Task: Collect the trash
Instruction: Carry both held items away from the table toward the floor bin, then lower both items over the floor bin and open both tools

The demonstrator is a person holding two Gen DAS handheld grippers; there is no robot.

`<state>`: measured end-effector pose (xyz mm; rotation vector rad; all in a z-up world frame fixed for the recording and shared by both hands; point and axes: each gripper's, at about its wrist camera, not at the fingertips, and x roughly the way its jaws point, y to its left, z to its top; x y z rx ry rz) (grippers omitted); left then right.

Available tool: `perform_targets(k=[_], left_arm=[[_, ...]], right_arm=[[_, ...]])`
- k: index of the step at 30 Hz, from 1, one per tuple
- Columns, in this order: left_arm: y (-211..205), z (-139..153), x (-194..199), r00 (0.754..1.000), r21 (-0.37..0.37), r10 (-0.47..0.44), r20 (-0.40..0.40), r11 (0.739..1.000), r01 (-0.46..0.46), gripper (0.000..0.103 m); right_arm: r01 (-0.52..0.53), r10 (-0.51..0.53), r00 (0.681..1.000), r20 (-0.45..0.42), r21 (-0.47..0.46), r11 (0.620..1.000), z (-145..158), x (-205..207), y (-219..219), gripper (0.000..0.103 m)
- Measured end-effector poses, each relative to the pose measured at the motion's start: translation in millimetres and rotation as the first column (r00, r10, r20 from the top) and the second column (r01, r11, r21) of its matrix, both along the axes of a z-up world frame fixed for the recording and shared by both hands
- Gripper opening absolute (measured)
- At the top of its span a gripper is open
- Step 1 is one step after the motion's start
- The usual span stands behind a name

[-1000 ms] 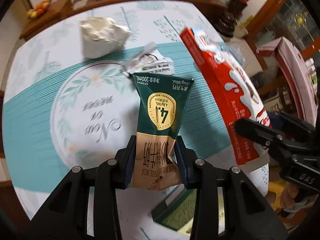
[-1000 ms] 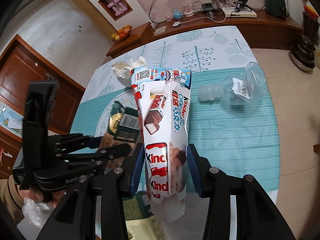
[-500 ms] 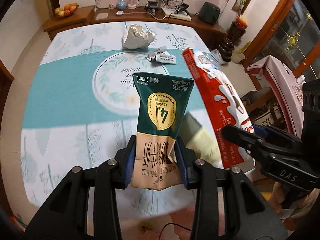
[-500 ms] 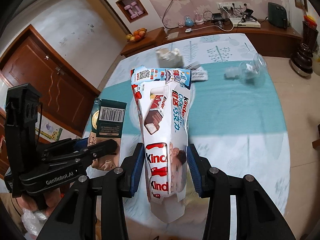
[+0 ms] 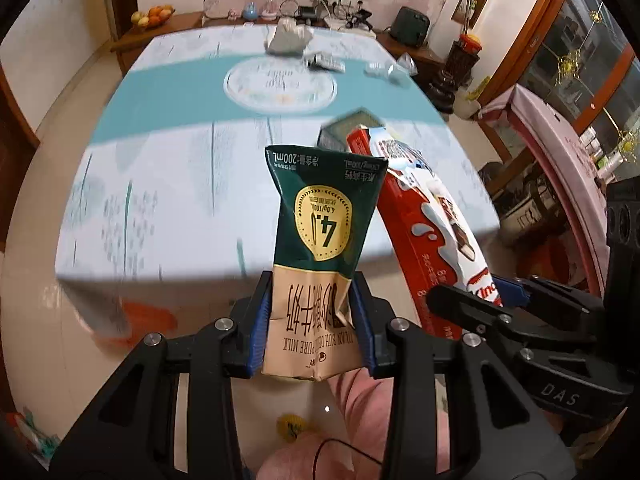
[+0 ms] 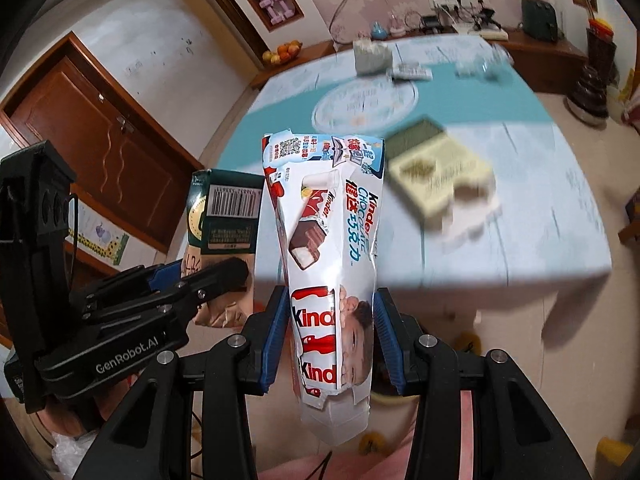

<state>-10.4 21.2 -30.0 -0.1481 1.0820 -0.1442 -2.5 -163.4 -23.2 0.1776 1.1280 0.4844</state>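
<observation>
My left gripper (image 5: 312, 320) is shut on a crushed green and tan milk carton (image 5: 320, 240), held up in front of the table's near edge. My right gripper (image 6: 332, 332) is shut on a flattened white and red Kinder chocolate box (image 6: 332, 240). Each gripper shows in the other's view: the right gripper (image 5: 460, 300) with its Kinder box (image 5: 432, 232) at the right, the left gripper (image 6: 216, 276) with its milk carton (image 6: 228, 208) at the left. Both are over the floor, off the table (image 5: 180, 184).
On the table lie a flat green and cream box (image 6: 436, 168), a crumpled white paper bag (image 5: 288, 38), a small wrapper (image 5: 326, 62) and a clear plastic bottle (image 6: 486, 64). A sideboard with a fruit bowl (image 5: 152, 16) stands behind. Pink fabric (image 5: 360, 408) is below the grippers.
Both grippers have pulled back from over the table to beyond its near edge, still holding the carton and the box. The table now looks farther away.
</observation>
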Motion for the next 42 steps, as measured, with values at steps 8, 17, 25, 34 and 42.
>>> perform_targets(k=[8, 17, 25, 34, 42], left_arm=[[-14, -58, -46, 0.991, 0.0, 0.007, -0.13, 1.0, -0.008, 0.034], [-17, -181, -56, 0.95, -0.005, 0.07, -0.305, 0.997, -0.075, 0.034], [-15, -318, -29, 0.906, 0.038, 0.068, -0.417, 0.998, -0.058, 0.034], [-13, -408, 8, 0.884, 0.064, 0.052, -0.464, 0.998, -0.025, 0.036], [-8, -434, 22, 0.884, 0.093, 0.045, -0.465, 0.996, -0.001, 0.036]], right_arm=[[-0.042, 0.032, 0.988, -0.149, -0.065, 0.997, -55, -60, -12, 0.042], [-0.096, 0.043, 0.933, -0.358, -0.131, 0.987, -193, -69, -7, 0.042], [-0.111, 0.004, 0.889, -0.458, -0.206, 0.972, -323, -37, 5, 0.047], [-0.084, -0.028, 0.899, -0.437, -0.235, 0.968, -416, 9, 25, 0.064], [-0.038, -0.062, 0.902, -0.428, -0.221, 0.974, -451, 16, 13, 0.064]])
